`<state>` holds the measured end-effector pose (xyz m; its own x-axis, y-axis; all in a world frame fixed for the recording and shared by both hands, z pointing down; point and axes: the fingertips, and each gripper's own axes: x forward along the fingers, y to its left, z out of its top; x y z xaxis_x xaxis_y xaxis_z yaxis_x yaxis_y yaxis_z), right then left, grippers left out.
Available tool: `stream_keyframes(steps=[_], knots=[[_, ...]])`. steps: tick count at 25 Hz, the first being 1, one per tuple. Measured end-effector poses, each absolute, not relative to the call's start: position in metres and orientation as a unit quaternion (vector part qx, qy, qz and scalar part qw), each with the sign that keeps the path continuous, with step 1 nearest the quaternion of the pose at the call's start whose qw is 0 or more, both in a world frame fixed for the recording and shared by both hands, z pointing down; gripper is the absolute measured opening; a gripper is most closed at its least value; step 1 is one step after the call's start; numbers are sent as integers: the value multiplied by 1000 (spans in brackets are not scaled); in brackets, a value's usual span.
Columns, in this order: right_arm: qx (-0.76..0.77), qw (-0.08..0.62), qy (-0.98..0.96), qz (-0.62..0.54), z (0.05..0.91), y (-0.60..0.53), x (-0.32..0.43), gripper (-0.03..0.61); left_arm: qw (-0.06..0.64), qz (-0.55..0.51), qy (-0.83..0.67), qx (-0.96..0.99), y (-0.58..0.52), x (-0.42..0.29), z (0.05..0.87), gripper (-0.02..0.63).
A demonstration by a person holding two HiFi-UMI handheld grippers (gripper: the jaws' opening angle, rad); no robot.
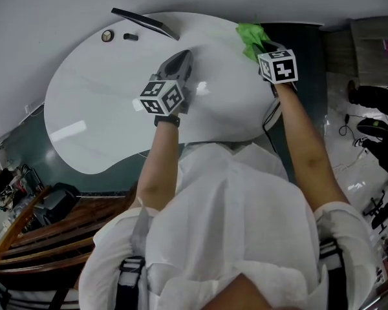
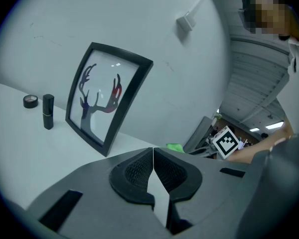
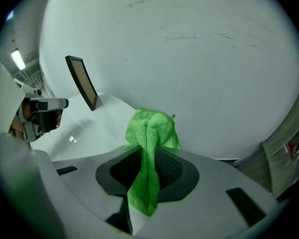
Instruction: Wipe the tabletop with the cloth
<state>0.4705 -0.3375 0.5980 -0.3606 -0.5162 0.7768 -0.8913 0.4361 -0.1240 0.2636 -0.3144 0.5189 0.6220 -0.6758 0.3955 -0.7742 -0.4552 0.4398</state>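
Observation:
A bright green cloth [image 1: 249,34] is bunched at the far right edge of the white tabletop [image 1: 103,108]. My right gripper [image 1: 258,46] is shut on it. In the right gripper view the cloth [image 3: 150,133] is pinched between the jaws, with a fold sticking out ahead and a tail hanging back. I cannot tell whether it touches the table. My left gripper [image 1: 183,57] hovers over the table's middle, shut with nothing in it; in the left gripper view its jaws [image 2: 153,152] meet at the tips. The cloth [image 2: 175,147] also shows small in that view.
A black picture frame [image 1: 145,22] leans at the table's far edge, seen close [image 2: 107,99] in the left gripper view. A black tube [image 2: 48,111] and a small round case [image 2: 30,101] stand left of it. Dark floor and cables [image 1: 375,141] lie to the right.

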Motion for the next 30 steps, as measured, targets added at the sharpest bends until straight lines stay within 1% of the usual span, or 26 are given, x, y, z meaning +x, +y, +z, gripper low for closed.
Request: stream_keyframes(steps=[5,12,20,25,28,30], knots=[[471,340,-761,289,600,-299,504,77,296,89,-402,862,-305,290,515,17],[480,352,-745,303,605,-246,533,77,288,96,-378,875,-288,309,507,17],[470,385,-726,323,609,-189,555,77,270,100,-378,880,-262,303,488,17],[446,401,-707,373,611,-156,557,77,263,94,-388,878,-248,291,476,17],[420,382,-705,426,608,-150,552,77,257,86,-395,878,-251,287,467,17],[412,337,-716,451,596,-151,543,77,254,80,-400,877,-251,282,460,17]])
